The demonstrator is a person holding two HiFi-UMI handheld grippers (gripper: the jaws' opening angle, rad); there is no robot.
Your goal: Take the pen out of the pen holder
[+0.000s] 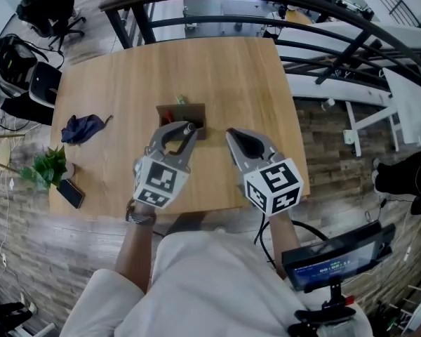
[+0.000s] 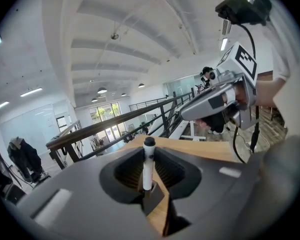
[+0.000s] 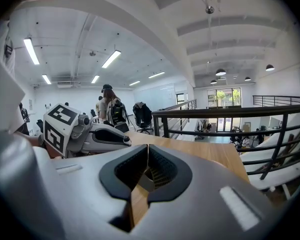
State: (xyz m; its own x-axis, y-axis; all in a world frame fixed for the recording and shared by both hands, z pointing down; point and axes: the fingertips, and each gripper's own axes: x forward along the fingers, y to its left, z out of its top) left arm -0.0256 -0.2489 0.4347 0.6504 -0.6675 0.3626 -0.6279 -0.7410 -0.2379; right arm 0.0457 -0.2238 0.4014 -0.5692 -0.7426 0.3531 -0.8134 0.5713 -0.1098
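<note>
Standing clamped between the fingers of the left gripper [image 1: 188,129]: white pen [image 2: 148,165] with black cap, at frame centre, over the brown pen holder [image 1: 175,112] on the wooden tabletop [image 1: 126,69]. Right gripper [image 1: 231,133], just right of it: fingers pressed together, nothing between them. Dark cloth [image 1: 82,128], centre left.

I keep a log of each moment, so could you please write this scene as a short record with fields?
Surface: wooden table
Left gripper: fingers shut on the pen, which stands upright
Right gripper: fingers together, nothing between them
Pen holder: brown, on the table, at the left gripper's tip
Left side: blue cloth, plant, phone
</note>
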